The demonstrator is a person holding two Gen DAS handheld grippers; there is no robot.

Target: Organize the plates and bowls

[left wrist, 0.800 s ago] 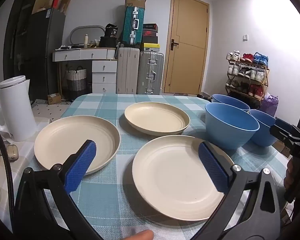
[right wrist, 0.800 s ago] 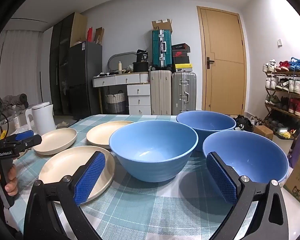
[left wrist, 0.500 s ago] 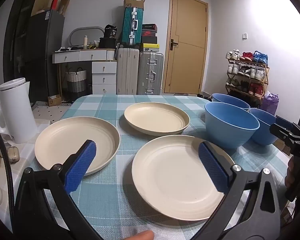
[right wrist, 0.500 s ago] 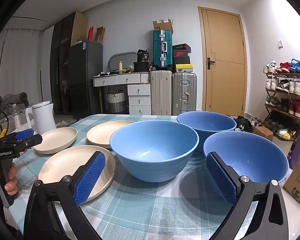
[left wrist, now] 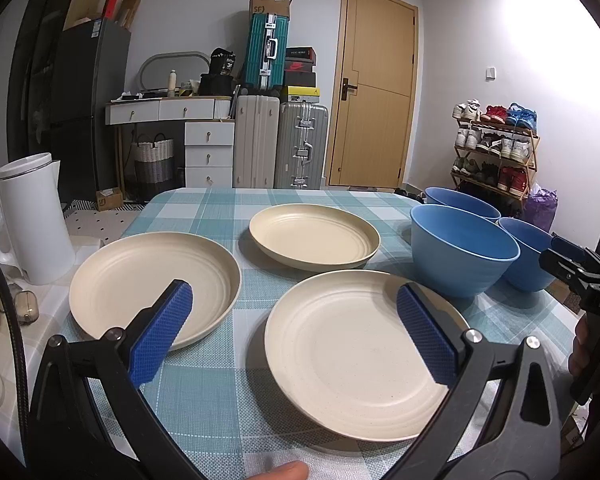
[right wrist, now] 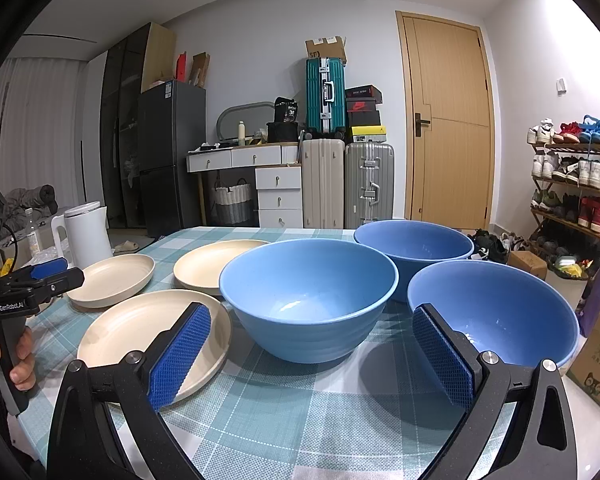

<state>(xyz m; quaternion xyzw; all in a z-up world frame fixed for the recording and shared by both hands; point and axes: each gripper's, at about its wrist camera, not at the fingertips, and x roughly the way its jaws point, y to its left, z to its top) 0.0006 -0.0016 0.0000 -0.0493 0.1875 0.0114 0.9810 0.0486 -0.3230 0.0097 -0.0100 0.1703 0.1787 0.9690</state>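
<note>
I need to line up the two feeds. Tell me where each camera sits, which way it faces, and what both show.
Left wrist: on the left hand-held gripper, open, facing three cream plates; a fingertip shows below.
Right wrist: on the right hand-held gripper, open, facing three blue bowls; a hand grips the other tool.
Shared: plates, bowls, checked tablecloth, kettle, door.

Legible markings:

- Left gripper (right wrist: 40,276), side of body: "GenRobot.AI" in white, right wrist view.
- Right gripper (left wrist: 580,270), side of body: "DAS", partly cut off, left wrist view.
- Cardboard box (left wrist: 270,3) on top of the teal suitcase (left wrist: 266,54): "SF".
- Black bag (right wrist: 286,111) on the desk: number "38".
- Carton (right wrist: 594,364) right of the table: Chinese characters, too small to read reliably.
</note>
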